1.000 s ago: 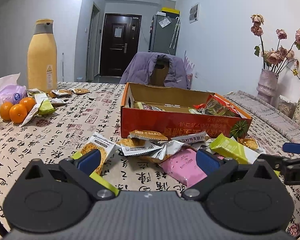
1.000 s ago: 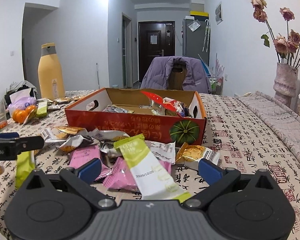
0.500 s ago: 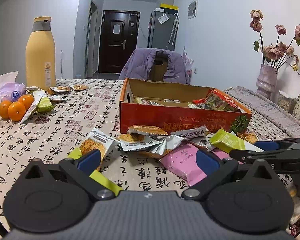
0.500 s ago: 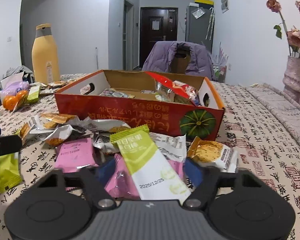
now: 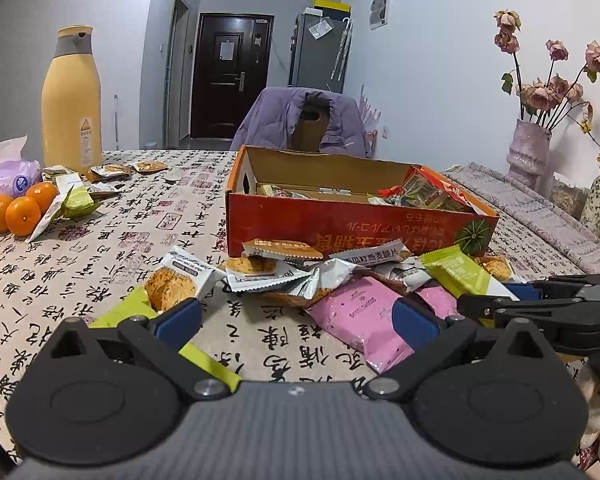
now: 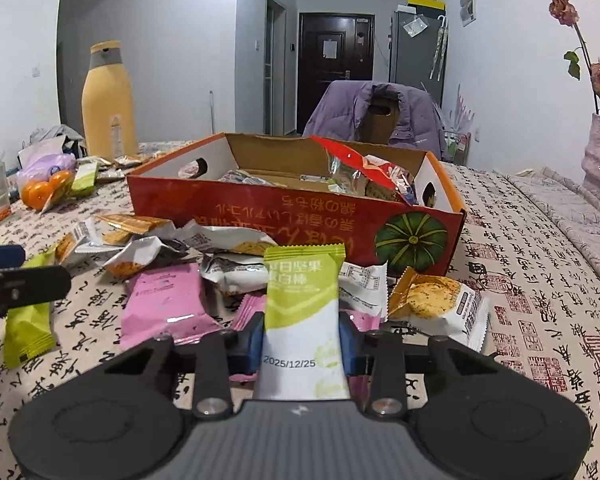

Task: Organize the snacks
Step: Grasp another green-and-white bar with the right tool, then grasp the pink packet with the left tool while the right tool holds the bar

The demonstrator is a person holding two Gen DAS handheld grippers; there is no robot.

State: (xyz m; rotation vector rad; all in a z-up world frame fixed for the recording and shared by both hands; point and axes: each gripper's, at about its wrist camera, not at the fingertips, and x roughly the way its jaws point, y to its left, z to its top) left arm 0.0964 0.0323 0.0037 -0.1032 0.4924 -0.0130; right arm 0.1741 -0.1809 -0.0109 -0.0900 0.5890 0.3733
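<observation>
The right gripper is closing its jaws on the green-and-white snack packet, pads against its edges. The left gripper gapes wide over bare tablecloth. Beyond the heaped packets stands the red box.

My two views are evenly lit by cool, dim ceiling light glaring near the top; shadows on the worktop stay soft, fisheye bends the walls, corners go black, focus sharp

A calligraphy-print tablecloth carries an orange box, scattered snack packets, and oranges.
</observation>
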